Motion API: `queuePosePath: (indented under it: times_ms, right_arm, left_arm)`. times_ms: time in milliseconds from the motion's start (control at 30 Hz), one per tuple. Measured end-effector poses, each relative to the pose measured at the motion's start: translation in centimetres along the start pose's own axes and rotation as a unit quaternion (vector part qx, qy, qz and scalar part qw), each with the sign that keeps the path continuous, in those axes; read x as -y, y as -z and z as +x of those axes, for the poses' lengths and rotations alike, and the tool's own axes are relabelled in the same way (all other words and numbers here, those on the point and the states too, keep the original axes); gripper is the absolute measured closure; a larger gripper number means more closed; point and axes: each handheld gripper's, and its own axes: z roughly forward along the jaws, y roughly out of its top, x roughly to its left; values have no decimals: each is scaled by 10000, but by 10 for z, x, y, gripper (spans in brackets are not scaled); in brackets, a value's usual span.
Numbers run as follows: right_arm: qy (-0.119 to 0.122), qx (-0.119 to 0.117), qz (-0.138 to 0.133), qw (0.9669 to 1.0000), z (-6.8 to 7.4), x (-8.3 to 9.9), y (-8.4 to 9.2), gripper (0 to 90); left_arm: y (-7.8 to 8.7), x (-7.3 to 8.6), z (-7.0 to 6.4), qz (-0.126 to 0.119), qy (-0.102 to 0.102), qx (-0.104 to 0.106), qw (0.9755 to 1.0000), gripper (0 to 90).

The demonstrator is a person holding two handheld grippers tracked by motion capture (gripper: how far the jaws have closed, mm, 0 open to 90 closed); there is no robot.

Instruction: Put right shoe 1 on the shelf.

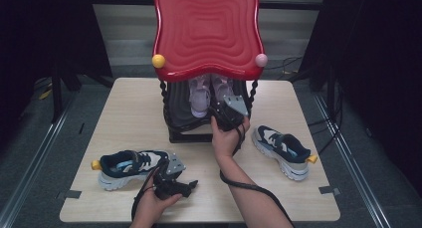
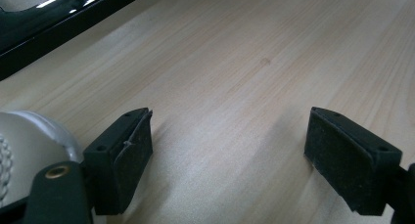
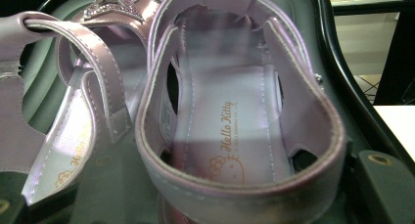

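My right gripper (image 1: 225,113) is reaching into the lower shelf (image 1: 181,116) of the little rack in the middle of the table (image 1: 129,113), under its red wavy top (image 1: 206,31). Two lilac sandals sit side by side on that dark shelf, heels toward me. In the right gripper view the right sandal (image 3: 235,131) is straight ahead and very close, its heel strap curving across just in front of my jaws, with the left sandal (image 3: 73,111) touching or nearly touching it on the left. My jaws stand on either side of the right sandal's heel, partly open, but the pads are hidden low at the edges, so I cannot tell whether they press on the strap or merely flank it. My left gripper (image 1: 191,184) rests low over the near part of the table, just to the right of the toe of the dark blue sneaker (image 1: 127,166) lying at the near left. In the left gripper view its jaws stand wide apart with bare wood between them, holding nothing, and the pale toe of that sneaker (image 2: 34,145) sits just beside the left jaw. A second dark blue sneaker (image 1: 283,151) lies on the right side of the table, apart from the rack.
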Motion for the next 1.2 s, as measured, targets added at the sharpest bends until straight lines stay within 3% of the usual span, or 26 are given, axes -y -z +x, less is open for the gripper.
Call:
queuePosePath:
  times_ms: [367,600,833,1200]
  right_arm:
    - [111,-49,-92,9999,1,0,-2,328]
    - [198,-264,14,9995,-4,-2,-3,248]
    - [489,-487,-34,9976,-5,-5,8,214]
    - [648,-743,295,9947,-20,11,27,217]
  left_arm:
    - [0,0,0,3,-24,-4,10000,175]
    - [0,0,0,4,-6,1,10000,175]
    - [0,0,0,3,-5,0,10000,175]
    - [0,0,0,5,-3,0,10000,175]
